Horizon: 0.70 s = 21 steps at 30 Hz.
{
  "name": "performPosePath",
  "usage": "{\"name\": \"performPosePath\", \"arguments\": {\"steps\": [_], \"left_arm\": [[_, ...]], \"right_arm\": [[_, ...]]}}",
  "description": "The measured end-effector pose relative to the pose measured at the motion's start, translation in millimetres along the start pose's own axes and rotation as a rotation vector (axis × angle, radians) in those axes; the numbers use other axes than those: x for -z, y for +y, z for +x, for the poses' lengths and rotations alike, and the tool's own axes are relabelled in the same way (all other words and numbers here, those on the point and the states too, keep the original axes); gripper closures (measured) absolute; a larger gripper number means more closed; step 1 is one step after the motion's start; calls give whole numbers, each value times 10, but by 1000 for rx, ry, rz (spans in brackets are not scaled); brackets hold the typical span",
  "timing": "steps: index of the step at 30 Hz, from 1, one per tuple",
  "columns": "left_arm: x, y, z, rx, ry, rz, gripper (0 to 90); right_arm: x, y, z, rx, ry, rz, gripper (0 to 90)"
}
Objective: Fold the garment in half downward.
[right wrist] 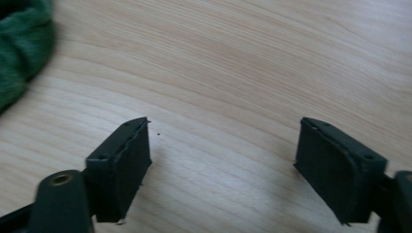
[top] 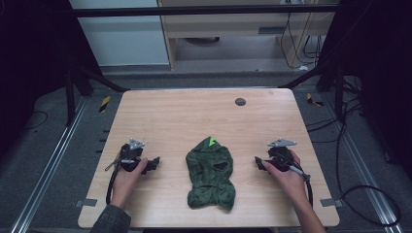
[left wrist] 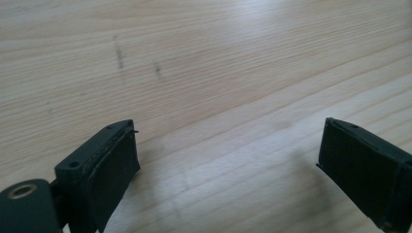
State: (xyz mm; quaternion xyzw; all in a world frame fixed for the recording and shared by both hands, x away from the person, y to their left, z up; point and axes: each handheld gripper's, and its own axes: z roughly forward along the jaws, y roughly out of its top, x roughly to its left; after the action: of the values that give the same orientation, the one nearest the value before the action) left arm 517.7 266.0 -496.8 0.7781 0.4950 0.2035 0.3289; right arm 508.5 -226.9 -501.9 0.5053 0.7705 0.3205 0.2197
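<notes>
— What's lying in the middle there?

— A dark green garment (top: 211,174), crumpled on the wooden surface (top: 194,116), nearer the person's edge than the far one. It's showing a bright green tip at its far end and a dark patch partway down. It looks like a small knitted hood or hat, though I can't tell which.

— And the hands?

— The person is holding one gripper on each side of it. The left gripper (top: 151,165) is sitting low over the surface to the left of the garment, apart from it, with the left hand (top: 127,177) wrapped around it. The right gripper (top: 259,163) is mirroring that on the right, held in the right hand (top: 286,174), also clear of the cloth.

— Are they clamped on anything?

— No — both are gaping wide. In the left gripper view, the left gripper (left wrist: 228,150) is spreading its jaws with only bare wood grain between them. In the right gripper view, the right gripper (right wrist: 223,150) is doing the same, jaws well apart with wood between, and the edge of the green garment (right wrist: 22,46) is peeking in at the top left corner, away from the jaws.

— Anything else on the surface?

— A small dark round disc (top: 240,102) is sitting near the far edge, well apart from everything.
</notes>
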Motion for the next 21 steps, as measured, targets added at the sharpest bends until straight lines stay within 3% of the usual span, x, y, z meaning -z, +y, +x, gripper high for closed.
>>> {"name": "performPosePath", "arguments": {"steps": [2,3,5,7,9,10,13,18,21], "left_arm": [[33,79,-80,-22,-33,-1,68],[37,111,-111,-36,-42,4,68],[30,257,-231,-102,-78,32,68],[23,306,-269,-117,-92,32,68],[-8,445,-364,-152,-133,55,72],[-8,445,-364,-152,-133,55,85],[-19,588,-504,-215,-135,50,129],[-63,677,-606,-229,-168,58,186],[-110,712,-641,-203,-198,57,260]], "right_arm": [[31,83,104,53,40,7,278],[31,83,104,53,40,7,278],[54,188,211,90,84,10,332],[63,233,251,105,103,12,348],[76,364,371,150,152,22,398],[73,406,403,171,163,27,419],[48,518,487,218,197,38,485],[-17,635,540,253,230,66,570],[-78,691,555,251,250,84,628]]}}
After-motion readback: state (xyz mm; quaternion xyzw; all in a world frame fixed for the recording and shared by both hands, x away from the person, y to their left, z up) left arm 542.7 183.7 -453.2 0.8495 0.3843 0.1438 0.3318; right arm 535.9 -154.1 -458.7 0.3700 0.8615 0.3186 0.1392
